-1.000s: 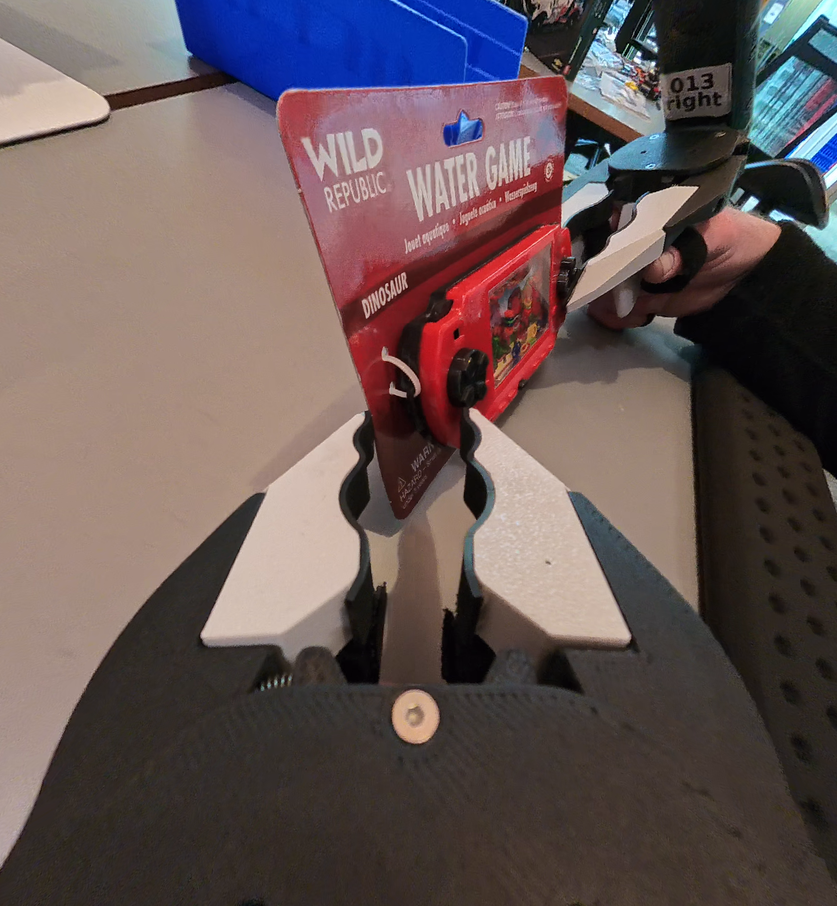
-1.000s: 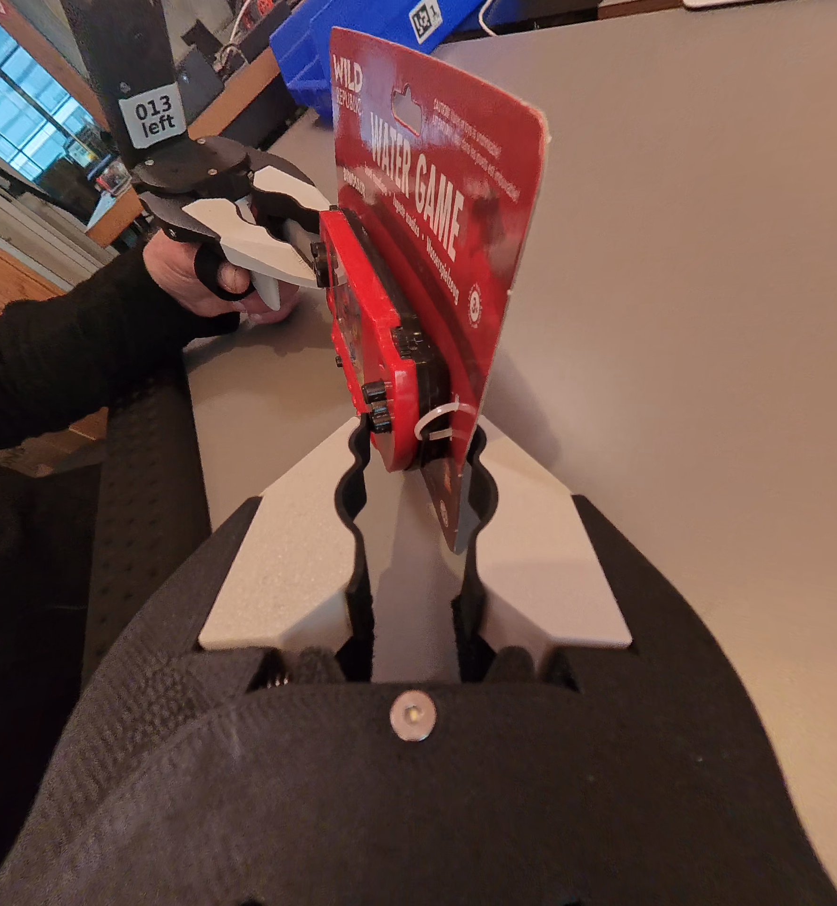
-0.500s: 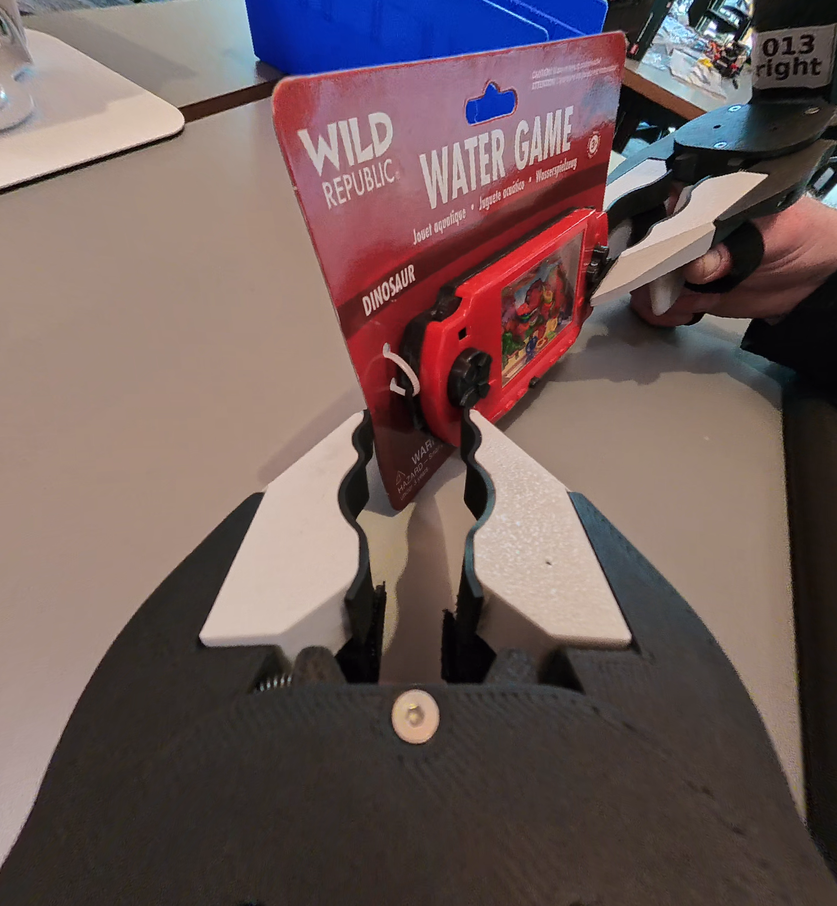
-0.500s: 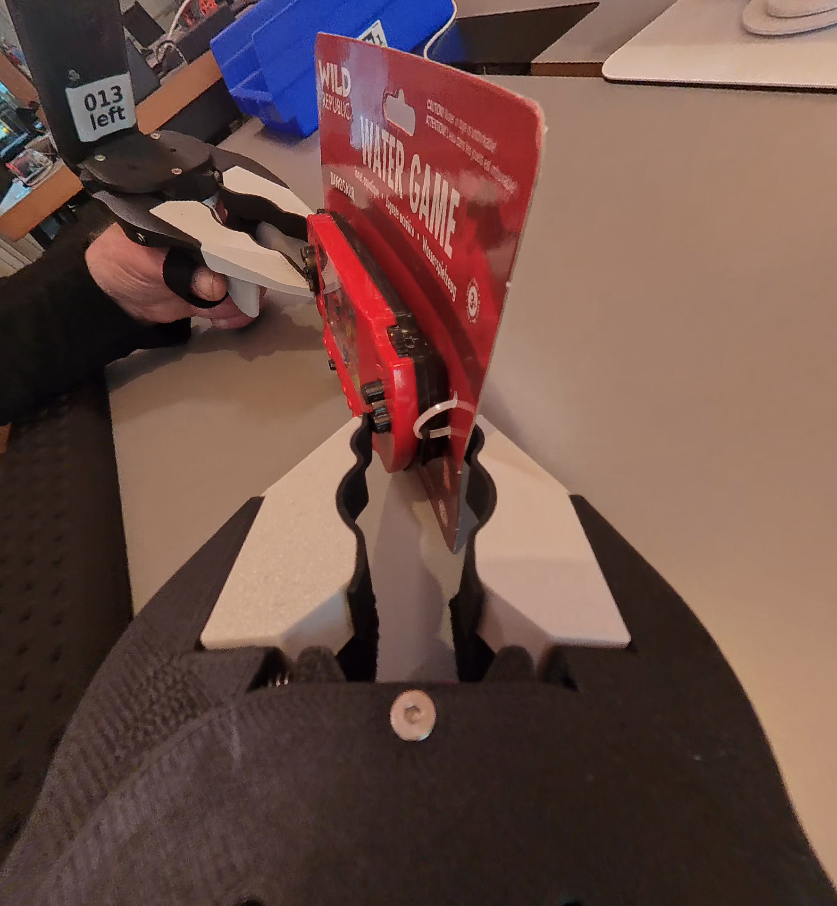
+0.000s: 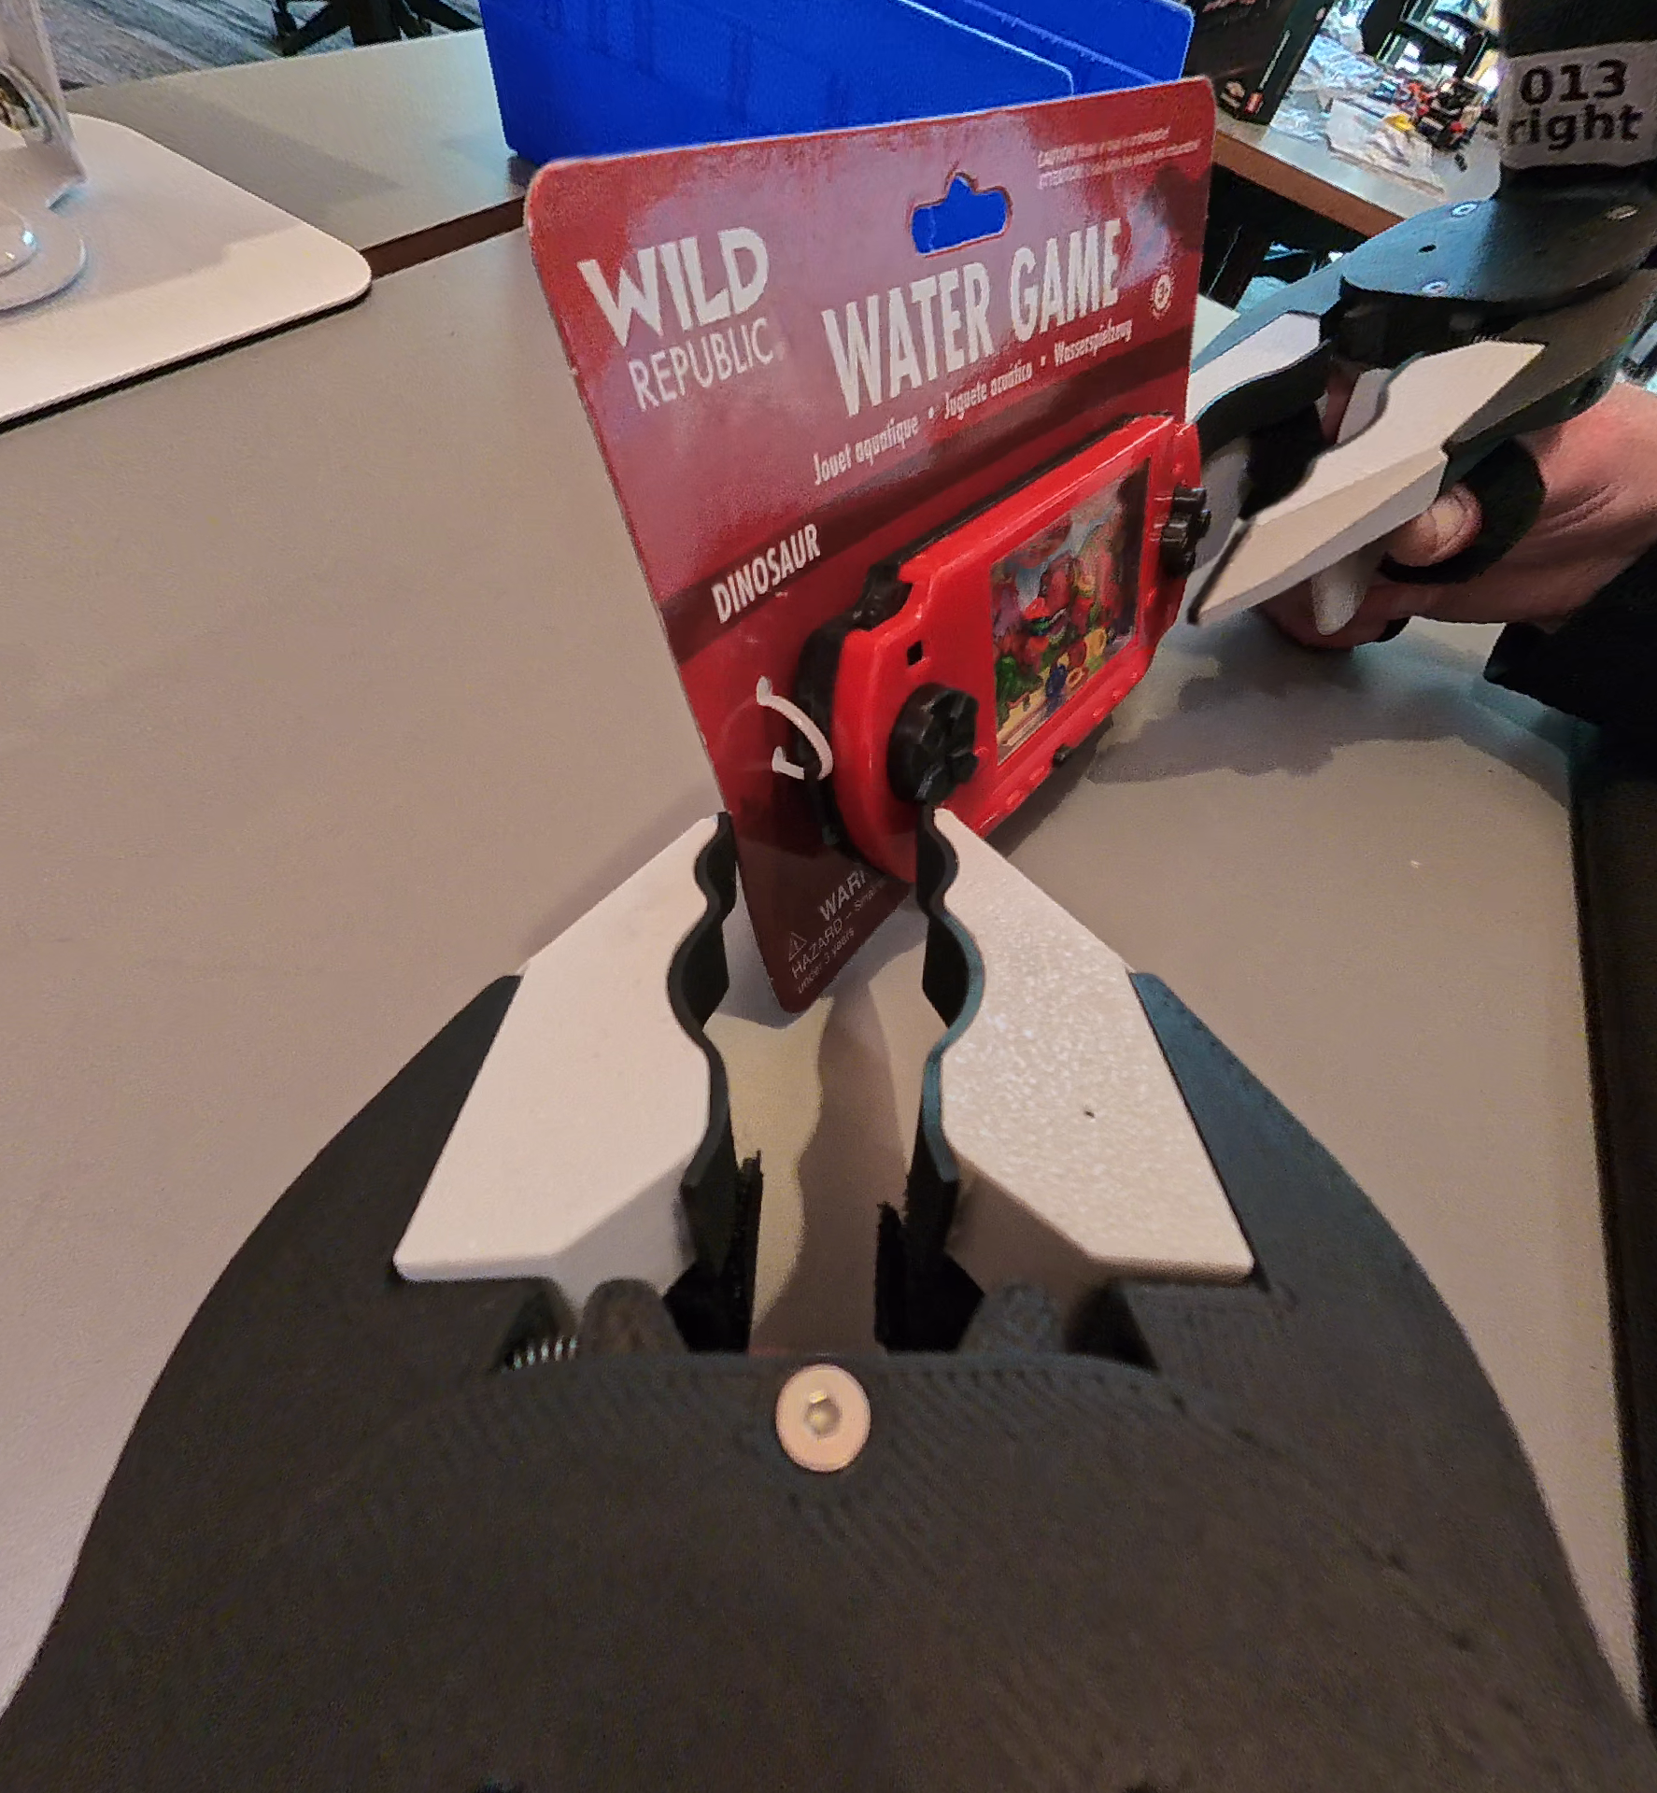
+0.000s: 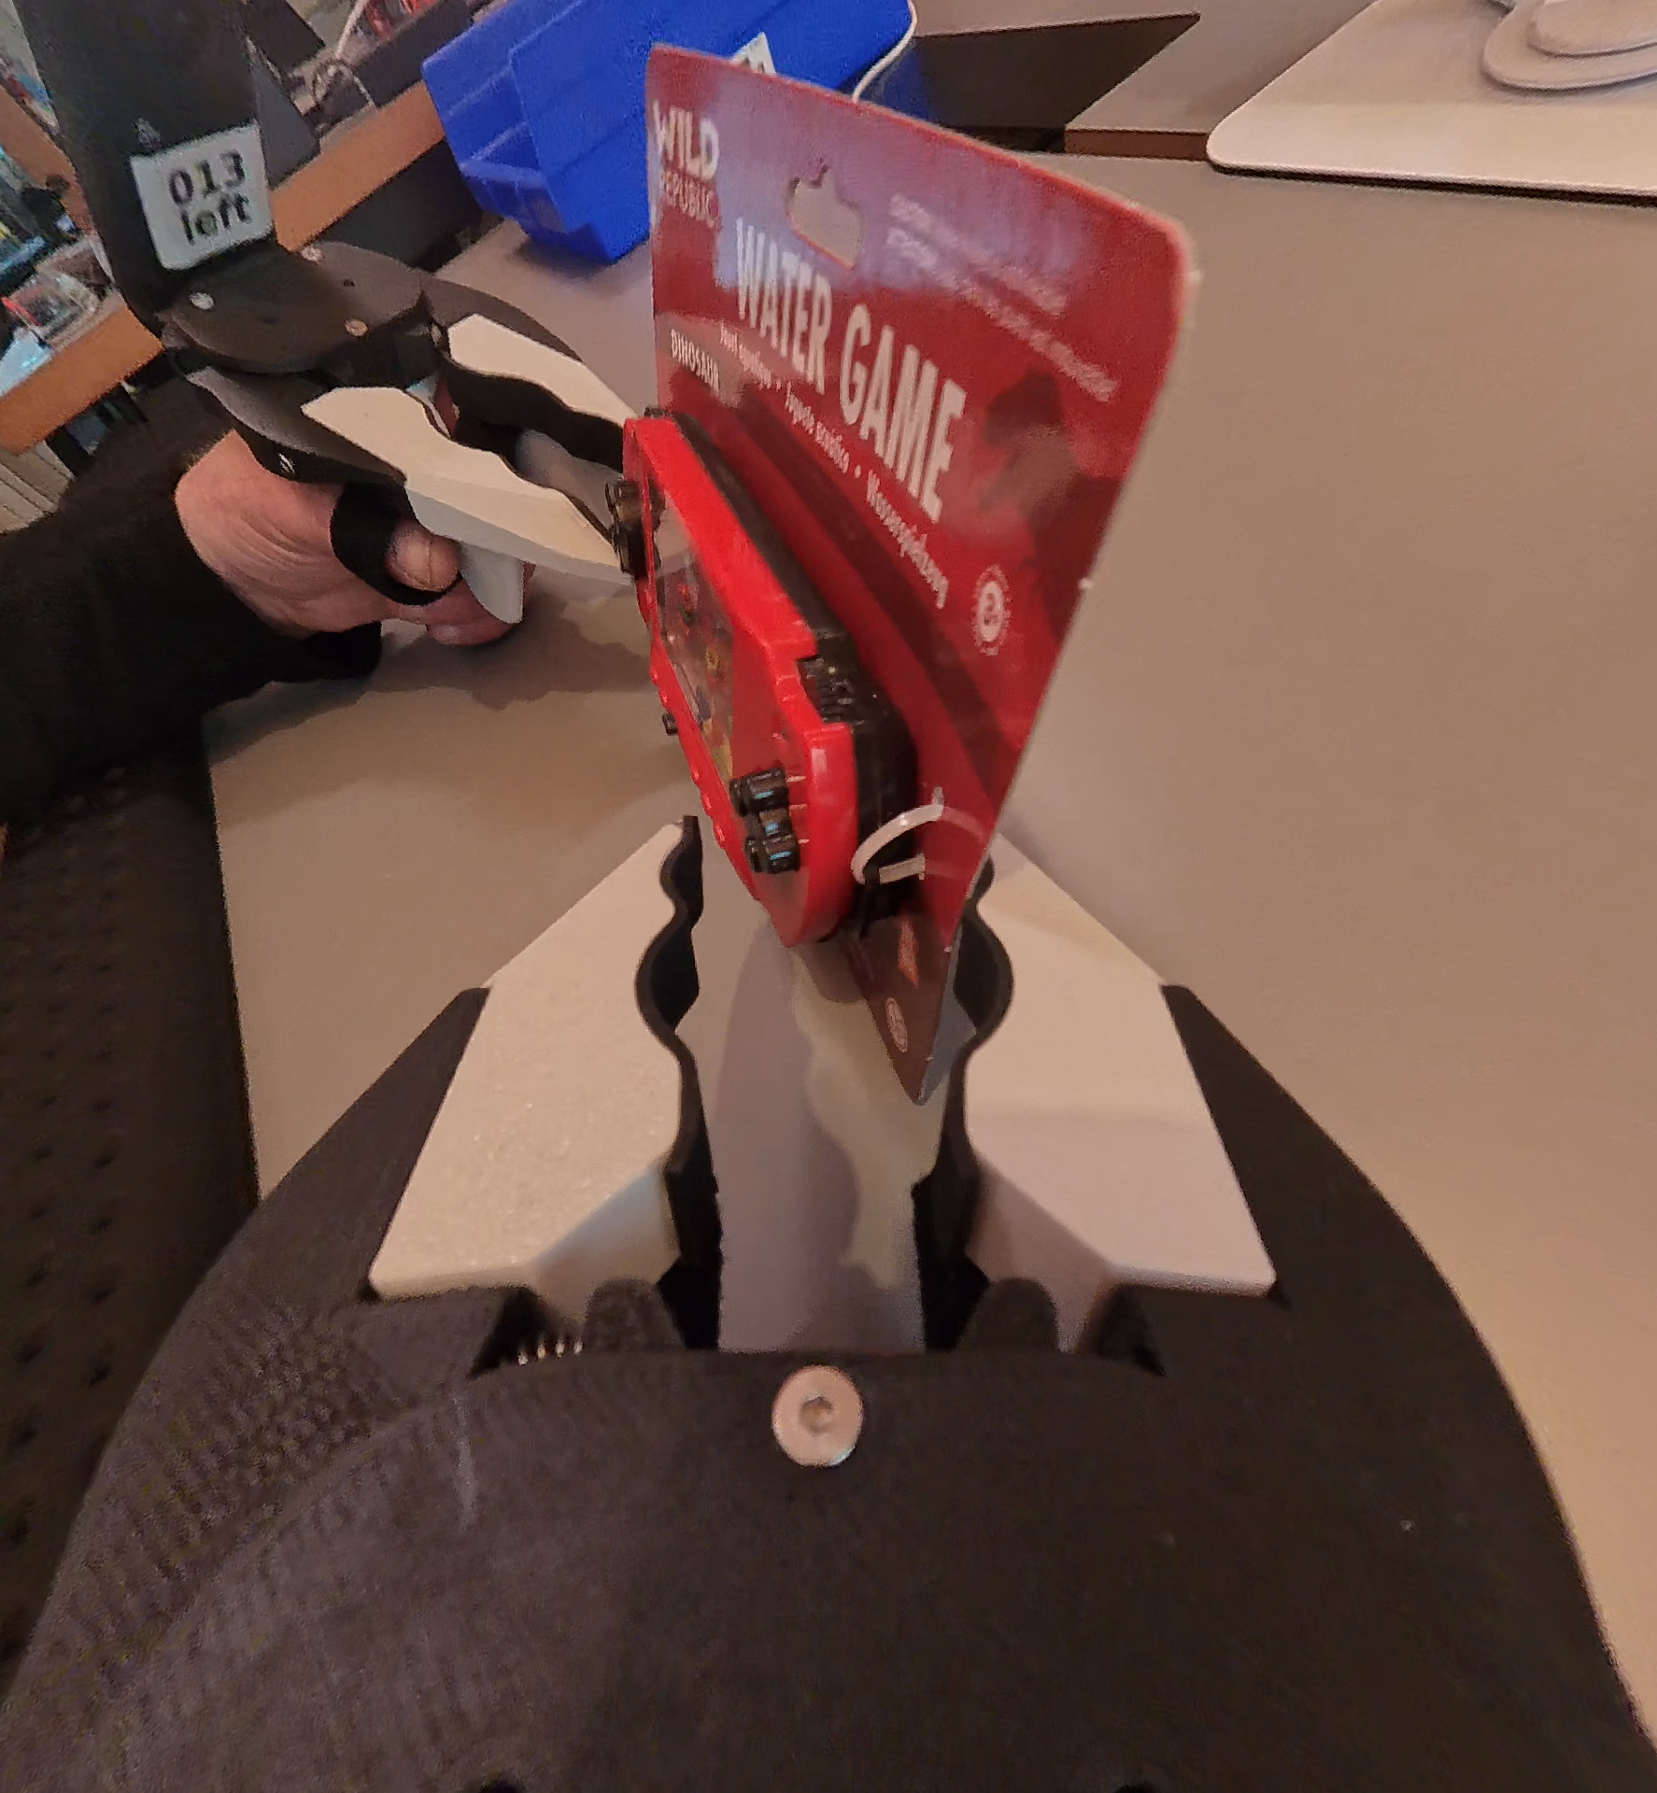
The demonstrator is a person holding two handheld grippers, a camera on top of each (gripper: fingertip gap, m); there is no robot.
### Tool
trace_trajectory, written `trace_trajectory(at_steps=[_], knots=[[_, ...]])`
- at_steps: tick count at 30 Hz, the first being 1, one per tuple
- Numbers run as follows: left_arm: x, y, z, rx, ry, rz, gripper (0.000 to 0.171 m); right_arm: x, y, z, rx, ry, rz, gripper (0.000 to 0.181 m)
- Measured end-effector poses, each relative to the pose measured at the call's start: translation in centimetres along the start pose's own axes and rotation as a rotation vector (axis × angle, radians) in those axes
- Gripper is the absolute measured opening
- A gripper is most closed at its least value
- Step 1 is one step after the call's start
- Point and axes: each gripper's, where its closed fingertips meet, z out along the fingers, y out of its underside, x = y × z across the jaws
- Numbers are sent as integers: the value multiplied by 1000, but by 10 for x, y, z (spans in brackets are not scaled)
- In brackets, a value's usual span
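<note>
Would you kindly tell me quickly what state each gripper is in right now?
Left gripper: shut on the near end of the red toy package.
Right gripper: shut on the opposite end of the same package.

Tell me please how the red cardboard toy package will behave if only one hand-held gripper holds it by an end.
The red cardboard toy package is probably bottom-heavy: the red plastic handheld game sits low on the card. The thin card likely flexes. Held at one end only, it may sag or twist.
</note>
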Motion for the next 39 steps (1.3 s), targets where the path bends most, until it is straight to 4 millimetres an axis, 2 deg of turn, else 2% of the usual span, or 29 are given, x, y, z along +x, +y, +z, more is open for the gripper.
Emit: trace_trajectory(at_steps=[2, 7, 11, 14, 15, 18, 21, 23, 25, 28, 32, 36, 39], knots=[[1, 0, 0, -2, 6, 7, 34, 0, -4, -3, 28, -20, 21, 42], [4, -1, 0, 5, 13, 25, 34, -1, -6, -5, 50, -47, 45, 38], [3, -6, -4, 32, 17, 36, 36, -9, -4, -5, 34, -60, -11, 33], [1, -11, -7, 48, 29, 29, 45, -10, -3, -6, 29, -47, -39, 32], [1, -12, -8, 50, 42, 23, 54, -10, -2, -6, 26, -41, -46, 32], [2, -16, -11, 62, 68, 10, 57, -11, -2, -5, 24, -47, -54, 32], [0, -12, -7, 35, 66, 9, 62, -16, -1, -4, 17, -57, -93, 32], [5, -10, -2, 27, 90, 12, 62, -20, 0, -2, 14, -44, -145, 33], [9, -9, 1, 16, 82, 49, 51, -20, 0, -1, 8, -4, -171, 35], [11, -8, 1, 19, 86, 50, 50, -20, -6, -6, 37, 86, -184, 50], [7, -10, 1, 22, 75, 35, 48, -17, -13, -18, 76, 227, -195, 36], [8, -9, 1, 19, 76, 38, 48, -16, -5, -15, 34, 312, -191, 40], [8, -9, 1, 18, 71, 41, 48, -15, -5, -13, 37, 327, -174, 36]])
